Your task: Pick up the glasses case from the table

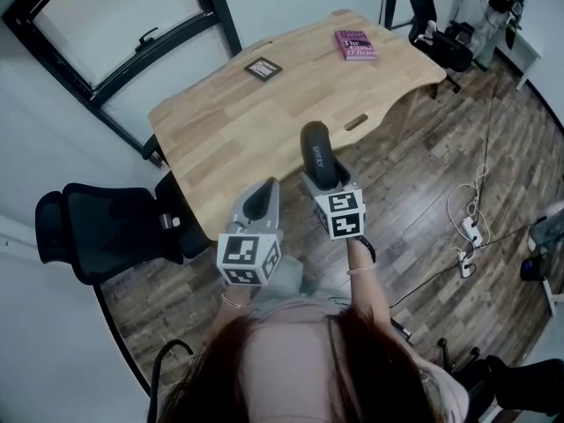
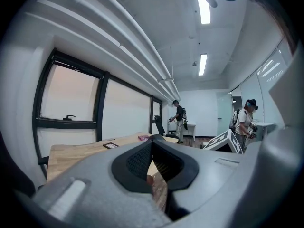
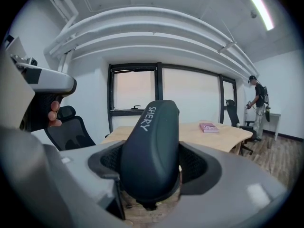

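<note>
Only close up: right gripper (image 3: pixel 150 171) fingers (image 3: pixel 107 162) around glasses case (image 3: pixel 151 139).

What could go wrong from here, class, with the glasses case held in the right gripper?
The smooth, rounded glasses case is clamped only at one end by the right gripper, so it might pivot or slip out. The left gripper hangs close beside; a bump could knock the case loose.

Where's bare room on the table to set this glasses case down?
The wide stretch of table nearer you than the dark square tile is bare. So is the gap between tile and pink book. Nowhere crowded; mind the slot.
</note>
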